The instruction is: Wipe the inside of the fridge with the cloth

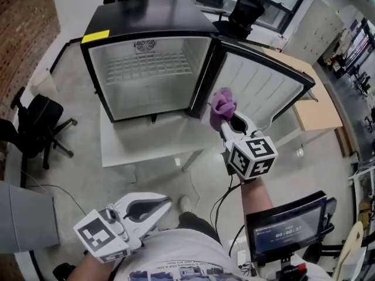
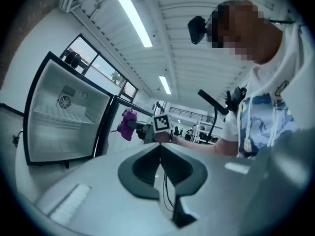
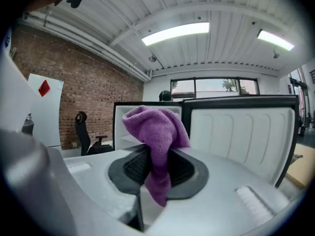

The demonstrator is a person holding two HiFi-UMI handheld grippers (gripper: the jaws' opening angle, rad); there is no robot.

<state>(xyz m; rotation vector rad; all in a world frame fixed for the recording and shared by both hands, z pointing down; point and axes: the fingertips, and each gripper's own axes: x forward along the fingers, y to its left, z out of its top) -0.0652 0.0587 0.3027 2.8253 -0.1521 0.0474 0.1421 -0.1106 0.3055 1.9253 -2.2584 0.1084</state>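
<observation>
Fingers of the right gripper [image 1: 229, 122] are clamped on the purple cloth [image 1: 221, 105], held up outside the open fridge [image 1: 146, 16], close to the hinge side of its door [image 1: 263, 89]. Fingers of the left gripper [image 1: 166, 204] are together on nothing, low by the person's torso. The fridge stands on a white worktop [image 1: 140, 145].

Black office chair [image 1: 36, 123], white table [image 1: 133, 150]
</observation>
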